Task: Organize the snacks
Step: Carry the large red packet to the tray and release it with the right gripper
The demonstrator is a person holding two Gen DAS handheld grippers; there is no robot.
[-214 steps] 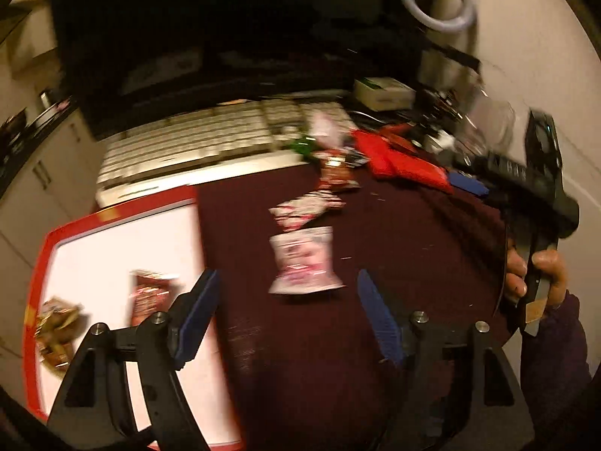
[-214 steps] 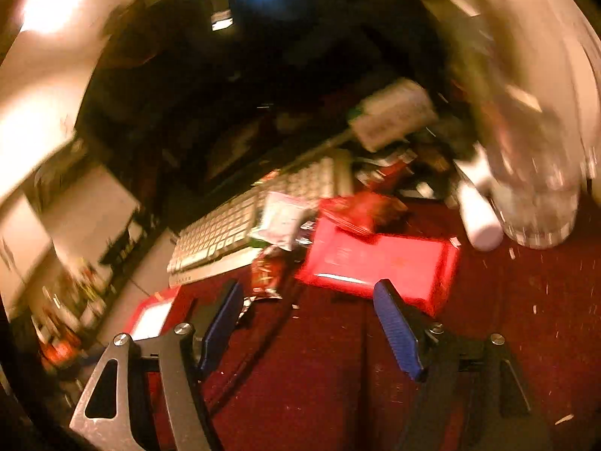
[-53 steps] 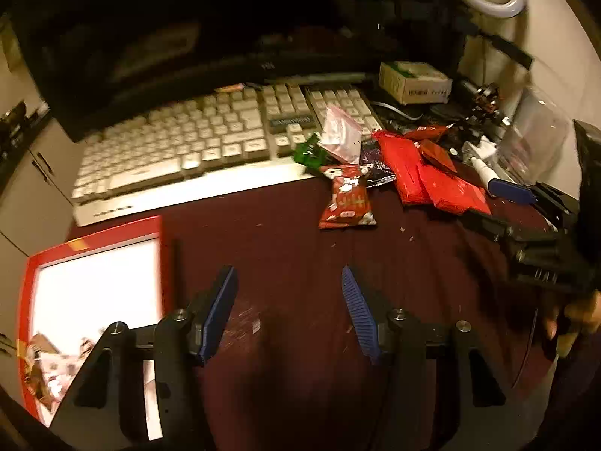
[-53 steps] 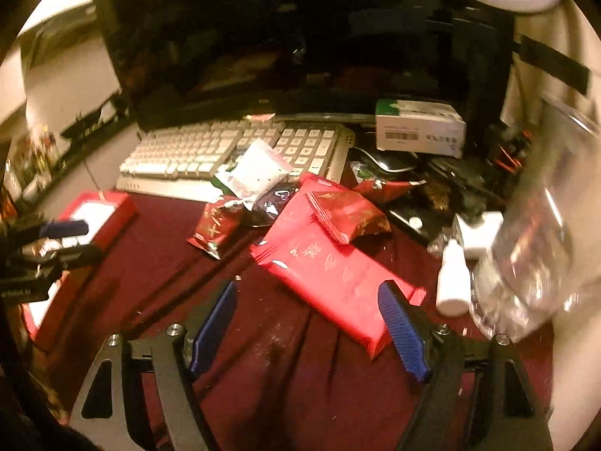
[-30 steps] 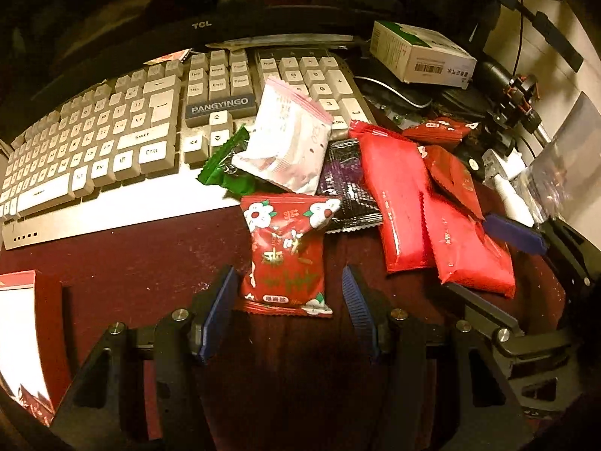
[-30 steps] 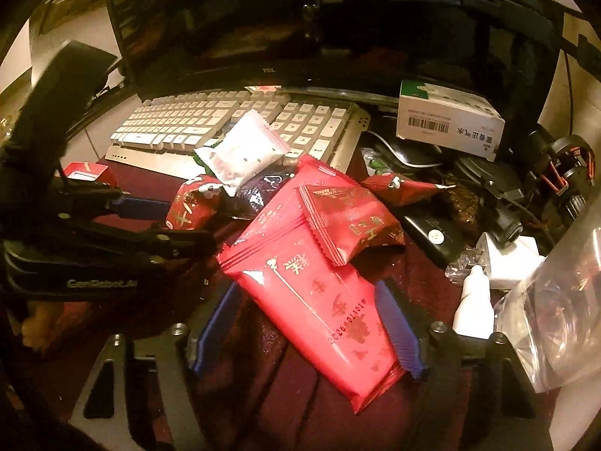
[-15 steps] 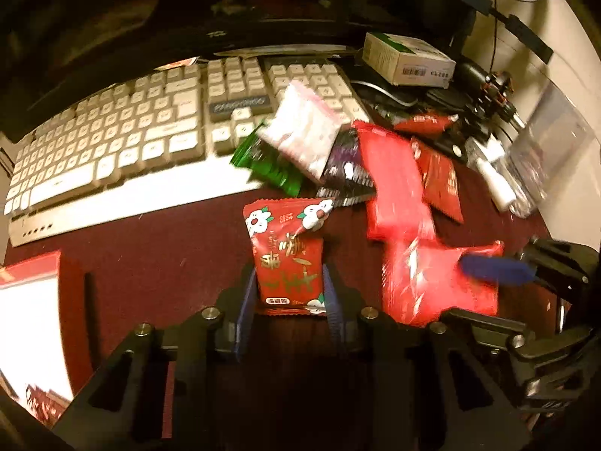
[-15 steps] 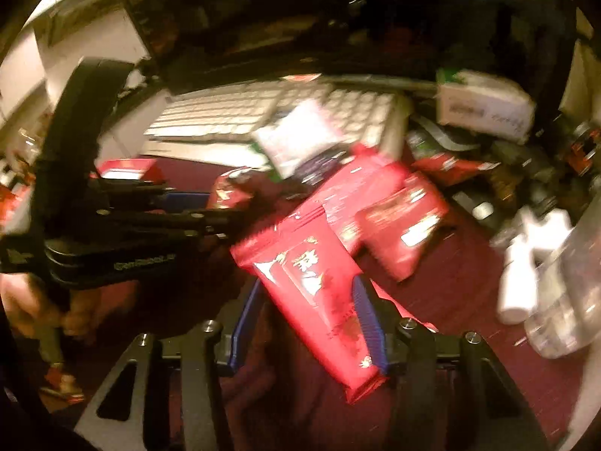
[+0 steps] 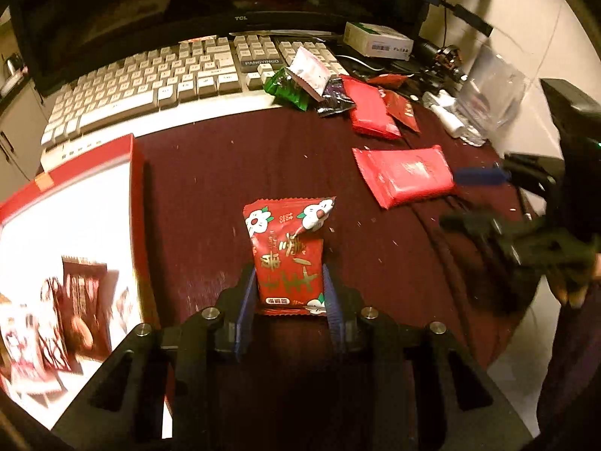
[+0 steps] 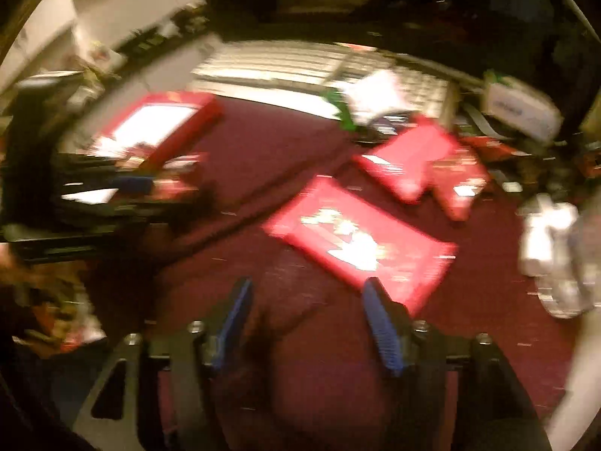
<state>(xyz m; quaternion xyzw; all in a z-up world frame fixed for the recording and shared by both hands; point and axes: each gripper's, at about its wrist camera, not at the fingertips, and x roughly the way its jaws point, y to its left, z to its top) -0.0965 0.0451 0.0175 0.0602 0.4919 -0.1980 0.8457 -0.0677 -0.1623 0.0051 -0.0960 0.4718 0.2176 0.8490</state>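
My left gripper (image 9: 288, 297) is shut on a red flowered snack packet (image 9: 288, 251) and holds it over the dark red cloth, just right of the red-rimmed white tray (image 9: 75, 203). The tray holds several snack packets (image 9: 56, 323) at its near left. My right gripper (image 10: 306, 323) is open and empty; a long red packet (image 10: 360, 242) lies on the cloth just beyond its right finger. That packet shows in the left wrist view (image 9: 405, 174) too, next to the right gripper (image 9: 484, 195). More red packets (image 9: 372, 112) lie further back.
A keyboard (image 9: 157, 75) and a monitor stand at the back. A green packet (image 9: 287, 88), a white sachet (image 9: 310, 71) and a dark packet (image 9: 332, 96) lie at the keyboard's right end. A white box (image 9: 377, 39), small bottles and a clear bag (image 9: 492, 94) crowd the right.
My left gripper pulled back toward the tray with the flowered packet in it. My right gripper opened, leaving the long red packet on the cloth, and drew back; its view is blurred by motion.
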